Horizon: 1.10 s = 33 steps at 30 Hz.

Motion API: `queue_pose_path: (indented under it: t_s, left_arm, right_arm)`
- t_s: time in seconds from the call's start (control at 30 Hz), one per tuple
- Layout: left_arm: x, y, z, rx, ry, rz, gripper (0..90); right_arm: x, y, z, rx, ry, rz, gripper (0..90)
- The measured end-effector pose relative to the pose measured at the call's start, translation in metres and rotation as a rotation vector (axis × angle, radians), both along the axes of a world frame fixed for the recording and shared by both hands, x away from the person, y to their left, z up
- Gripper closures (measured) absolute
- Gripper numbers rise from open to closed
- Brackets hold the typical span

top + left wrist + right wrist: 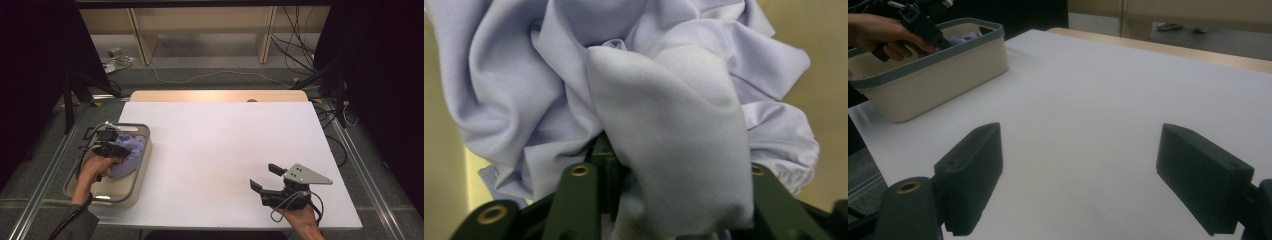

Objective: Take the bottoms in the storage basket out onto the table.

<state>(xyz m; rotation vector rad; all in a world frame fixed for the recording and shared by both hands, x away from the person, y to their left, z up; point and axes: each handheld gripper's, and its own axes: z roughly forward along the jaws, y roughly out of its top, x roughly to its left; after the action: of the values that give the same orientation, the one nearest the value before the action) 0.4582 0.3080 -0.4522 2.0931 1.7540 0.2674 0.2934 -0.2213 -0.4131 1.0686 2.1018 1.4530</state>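
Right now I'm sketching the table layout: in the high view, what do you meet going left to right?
Left claw in the basket on the lavender cloth → bare white table → right claw, jaws apart.

A white table (220,150) carries a beige bin (142,165) (grey-rimmed) at its left edge.

Basin (142,167): on the table's (220,145) left edge.
Cloth (129,152): inside the basin, toward its far end.
Right gripper (264,177): near right corner.
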Motion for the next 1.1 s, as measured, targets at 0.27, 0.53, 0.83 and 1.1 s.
queue_pose_path:
  t_s: [0.27,0.53,0.83,1.1]
  left_arm:
    - [-0.002,0.003,0.001,-0.026,-0.013,-0.003,67.9]
    - [-0.005,0.007,0.006,-0.081,-0.025,-0.007,68.8]
    - [-0.007,0.005,0.016,-0.123,-0.042,-0.017,68.8]
    - [-0.011,0.007,0.023,-0.152,-0.062,-0.017,68.7]
  right_arm:
    - [0.000,0.000,0.000,-0.006,0.001,-0.001,20.1]
    - [0.000,0.000,0.001,-0.012,0.001,0.003,20.5]
    - [-0.001,0.000,0.001,-0.008,-0.001,0.001,20.6]
    - [-0.001,0.000,0.001,-0.012,-0.002,0.005,20.6]
